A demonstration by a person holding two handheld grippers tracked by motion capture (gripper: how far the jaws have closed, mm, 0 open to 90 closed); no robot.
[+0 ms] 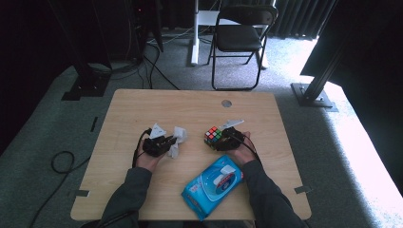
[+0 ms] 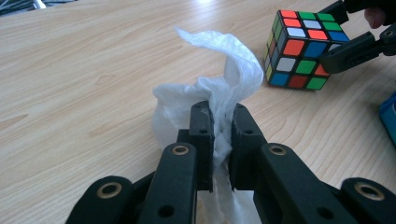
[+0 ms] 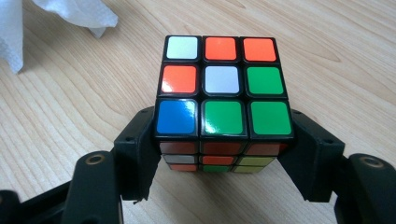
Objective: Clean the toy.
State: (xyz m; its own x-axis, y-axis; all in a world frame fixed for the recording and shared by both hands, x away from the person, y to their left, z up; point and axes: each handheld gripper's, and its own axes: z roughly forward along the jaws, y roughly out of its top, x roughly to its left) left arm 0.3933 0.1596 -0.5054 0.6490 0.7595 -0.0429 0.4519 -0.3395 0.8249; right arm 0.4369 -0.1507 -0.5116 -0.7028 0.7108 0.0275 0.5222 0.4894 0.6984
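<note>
I see bare table (image 1: 142,107) across the frame's upper part; wet-wipes pack (image 1: 212,185) blocks lower centre, between my forearms.

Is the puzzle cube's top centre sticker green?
No, the top centre sticker of the puzzle cube is white, with orange and green stickers beside it in the right gripper view.

Your pale wooden counter (image 1: 142,109) carries a scrambled puzzle cube (image 1: 213,136) and a crumpled white wipe (image 1: 178,138). A blue wipes pack (image 1: 209,187) lies near your edge.
</note>
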